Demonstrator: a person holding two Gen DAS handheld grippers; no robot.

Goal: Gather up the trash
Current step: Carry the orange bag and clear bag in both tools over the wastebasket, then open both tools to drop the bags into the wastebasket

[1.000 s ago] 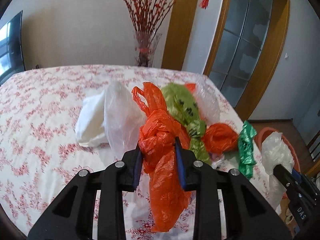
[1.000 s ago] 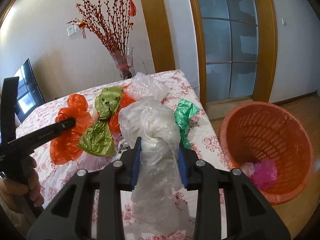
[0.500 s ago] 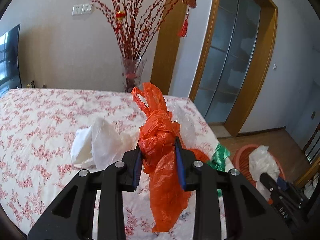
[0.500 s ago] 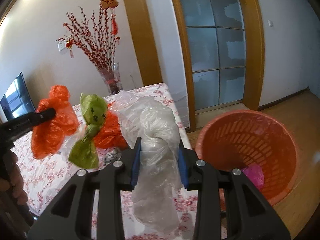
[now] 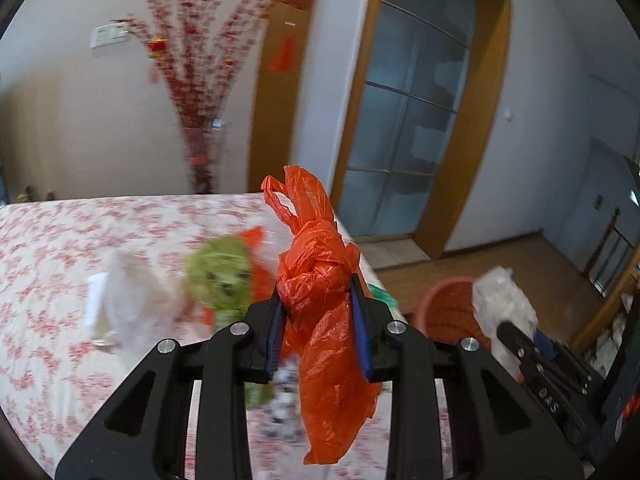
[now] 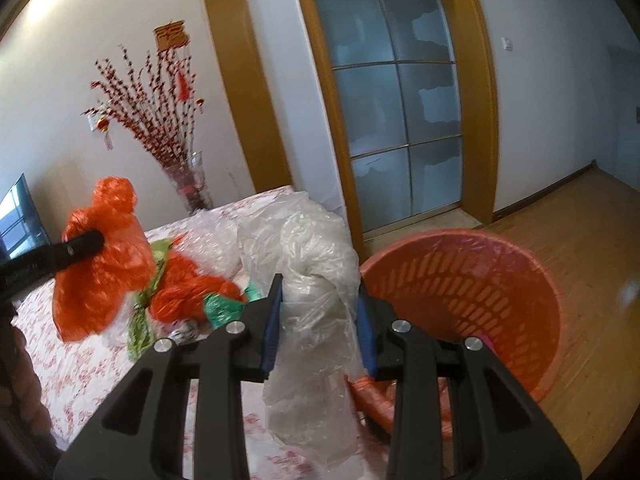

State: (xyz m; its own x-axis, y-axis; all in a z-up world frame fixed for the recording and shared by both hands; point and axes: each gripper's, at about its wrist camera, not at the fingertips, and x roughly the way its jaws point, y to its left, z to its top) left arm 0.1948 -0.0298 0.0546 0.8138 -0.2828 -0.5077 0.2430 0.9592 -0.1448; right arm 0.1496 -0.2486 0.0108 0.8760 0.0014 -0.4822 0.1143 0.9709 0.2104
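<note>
My left gripper (image 5: 318,300) is shut on an orange plastic bag (image 5: 324,320) and holds it above the table's right edge; the bag also shows in the right wrist view (image 6: 100,264). My right gripper (image 6: 318,300) is shut on a clear plastic bag (image 6: 312,292), held beside the rim of an orange basket (image 6: 520,280) on the floor. The clear bag (image 5: 504,304) and basket (image 5: 444,308) also show in the left wrist view. A green bag (image 5: 218,276), a white bag (image 5: 128,300) and another orange bag (image 6: 192,292) lie on the table.
The table has a floral cloth (image 5: 48,248). A vase of red branches (image 6: 192,184) stands at its far edge. A glass door in a wooden frame (image 6: 396,100) is behind. A pink item (image 6: 486,342) lies in the basket. Wooden floor (image 6: 592,240) surrounds the basket.
Both grippers have moved right toward the basket with their bags. The basket is now closer and larger in the right wrist view.
</note>
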